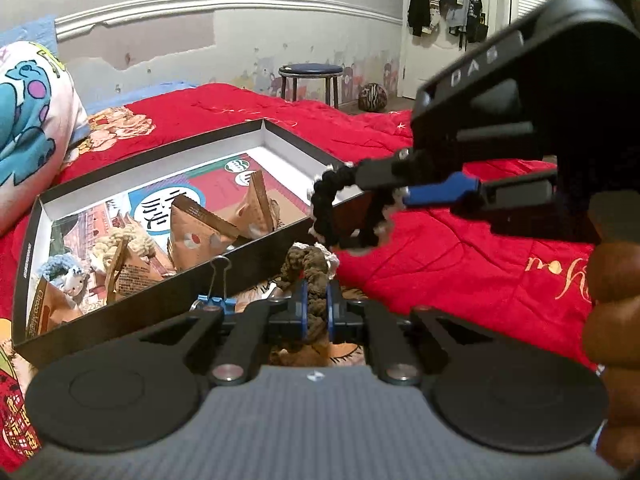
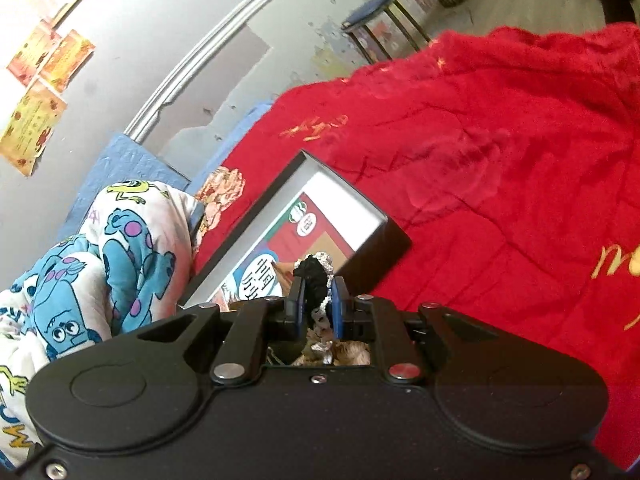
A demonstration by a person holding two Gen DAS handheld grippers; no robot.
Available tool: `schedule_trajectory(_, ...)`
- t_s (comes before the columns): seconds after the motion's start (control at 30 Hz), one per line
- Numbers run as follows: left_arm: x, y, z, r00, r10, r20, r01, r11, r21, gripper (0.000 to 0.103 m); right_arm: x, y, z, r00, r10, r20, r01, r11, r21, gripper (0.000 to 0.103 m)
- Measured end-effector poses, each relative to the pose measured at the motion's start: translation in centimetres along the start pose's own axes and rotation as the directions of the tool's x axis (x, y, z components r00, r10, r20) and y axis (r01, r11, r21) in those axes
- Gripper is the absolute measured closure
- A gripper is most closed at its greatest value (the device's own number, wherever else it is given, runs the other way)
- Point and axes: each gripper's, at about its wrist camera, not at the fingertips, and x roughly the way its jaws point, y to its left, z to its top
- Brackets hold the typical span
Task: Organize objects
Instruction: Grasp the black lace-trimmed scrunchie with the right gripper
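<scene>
Box (image 1: 160, 300): black, shallow, open-topped, resting on the red blanket (image 1: 460, 272); printed sheet on its floor. It is left of centre in the left wrist view.
Box contents: brown triangular packets (image 1: 200, 232), a cream knitted piece (image 1: 128, 240) and a small blue-and-white figure (image 1: 68, 276). The left wrist view shows all of these; the right wrist view shows only the far end of the box (image 2: 396, 240).
Binder clip (image 1: 218, 300): blue, lying just outside the near box wall; seen only in the left wrist view.
Left gripper (image 1: 316, 312): clenched on a brown scrunchie (image 1: 308, 264), close to the near box wall.
Right gripper (image 1: 404, 196): clenched on a black scrunchie (image 1: 332, 208), which hangs at the right end of the box.
Right wrist view only: cartoon-print quilt (image 2: 100, 260), wall posters (image 2: 40, 92).
</scene>
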Motion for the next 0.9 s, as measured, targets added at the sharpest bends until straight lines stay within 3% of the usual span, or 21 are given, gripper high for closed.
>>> schedule_trajectory(0.2,-1.0,0.3,0.7,0.999,-0.016,0.029,0.017,0.999,-0.034,0.092,-1.3,1.2,0.4,0.998,0.058,0.034,-0.056,0.997,-0.045,0.089)
schedule_trajectory(0.33,-0.9,0.6,0.9,0.999,-0.022,0.036,0.024,0.998,-0.063,0.092,-1.3,1.2,0.3,0.998,0.050,0.043,-0.047,0.996,-0.071,0.089)
schedule_trajectory(0.53,0.7,0.7,-0.2,1.000,-0.012,-0.023,0.010,0.996,-0.088,0.092,-0.9,0.2,0.4,0.999,-0.003,0.045,0.004,0.999,-0.033,0.089)
schedule_trajectory(0.9,0.3,0.5,0.0,0.999,-0.032,-0.006,0.031,0.995,-0.098,0.092,-1.1,0.9,0.1,0.998,0.021,0.065,-0.016,0.997,-0.072,0.089)
